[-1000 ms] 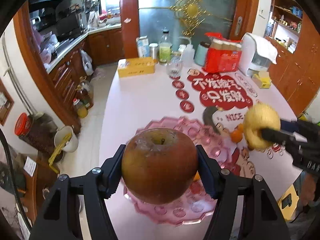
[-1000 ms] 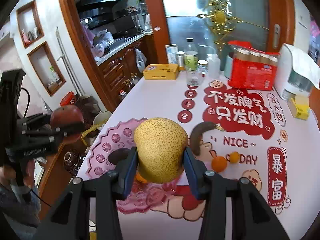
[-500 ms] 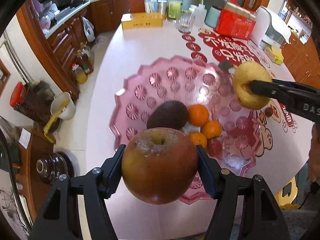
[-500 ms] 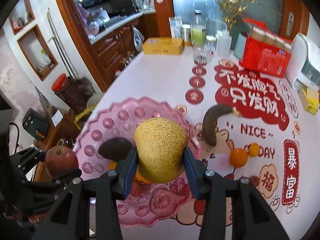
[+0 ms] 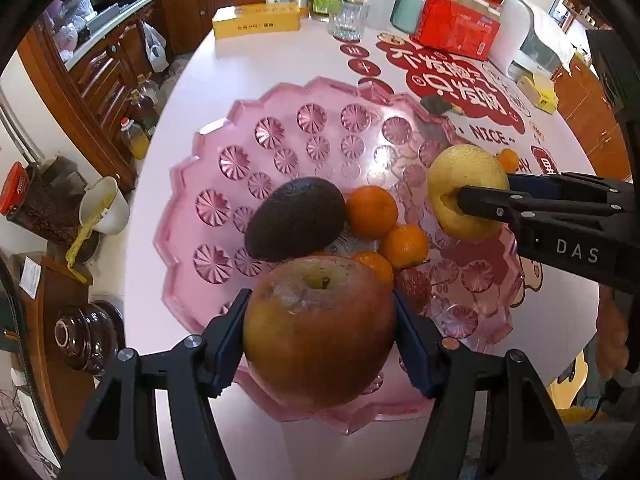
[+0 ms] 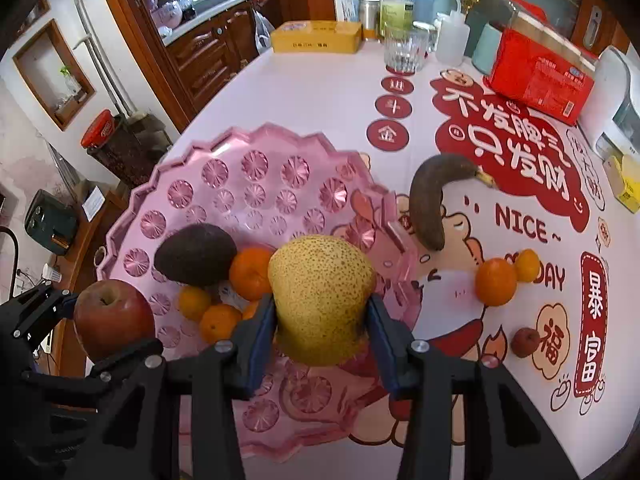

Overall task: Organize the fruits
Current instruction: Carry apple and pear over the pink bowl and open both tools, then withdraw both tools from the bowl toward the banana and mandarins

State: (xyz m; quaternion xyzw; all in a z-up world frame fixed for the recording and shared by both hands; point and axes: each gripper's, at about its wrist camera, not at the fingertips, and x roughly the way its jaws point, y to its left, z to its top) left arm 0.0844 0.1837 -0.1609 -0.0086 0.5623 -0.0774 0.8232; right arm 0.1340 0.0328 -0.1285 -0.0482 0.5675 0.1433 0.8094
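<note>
My left gripper is shut on a red apple and holds it above the near rim of the pink glass tray. My right gripper is shut on a yellow pear and holds it above the tray's right side. In the tray lie a dark avocado and several small oranges. The apple and the pear each show in the other view. On the table right of the tray lie a brown banana, two oranges and a small red fruit.
The table has a red-printed cloth. At its far end stand a yellow box, a glass, bottles, a red carton and a white appliance. Left of the table are wooden cabinets and floor clutter.
Both grippers have tilted down and moved in lower over the pink tray, each still holding its fruit. The tray and its fruit now fill more of both views.
</note>
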